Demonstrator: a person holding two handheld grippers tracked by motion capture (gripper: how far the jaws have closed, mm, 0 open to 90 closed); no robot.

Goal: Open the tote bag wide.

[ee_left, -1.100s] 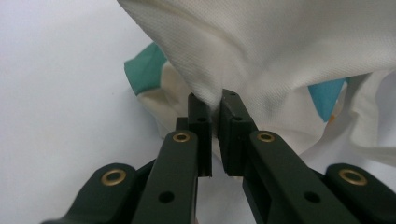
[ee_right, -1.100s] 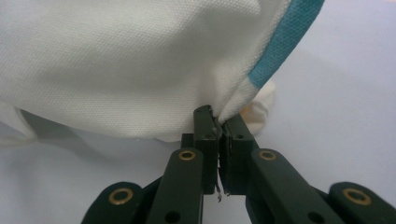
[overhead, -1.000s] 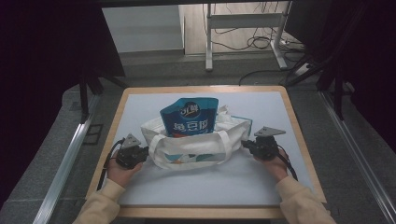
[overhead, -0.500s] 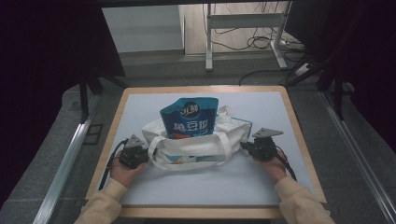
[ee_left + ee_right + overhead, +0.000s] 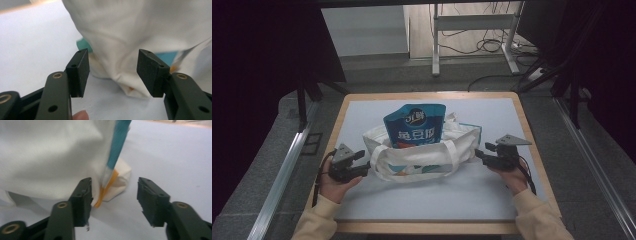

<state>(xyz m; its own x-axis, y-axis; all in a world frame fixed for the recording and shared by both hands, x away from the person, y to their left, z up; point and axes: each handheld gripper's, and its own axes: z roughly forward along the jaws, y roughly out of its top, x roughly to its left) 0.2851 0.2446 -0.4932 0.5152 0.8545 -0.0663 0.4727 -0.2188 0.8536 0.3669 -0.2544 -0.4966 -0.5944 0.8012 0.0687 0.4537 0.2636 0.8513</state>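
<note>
A: How far along is the work?

B: The blue pouch is already stood in the white tote bag at frame centre on the worktop.

A: And the grippers?

B: The jaws of the left gripper and right gripper have just been opened; nothing is gripped. Only withdrawal seems left.

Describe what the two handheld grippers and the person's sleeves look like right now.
Both the left gripper and the right gripper are black, each topped by a grey three-cornered plate, with a dark cable trailing back. The close views show flat black rectangular pads on dark arms with brass-coloured rivets. The sleeves are pale cream.
</note>
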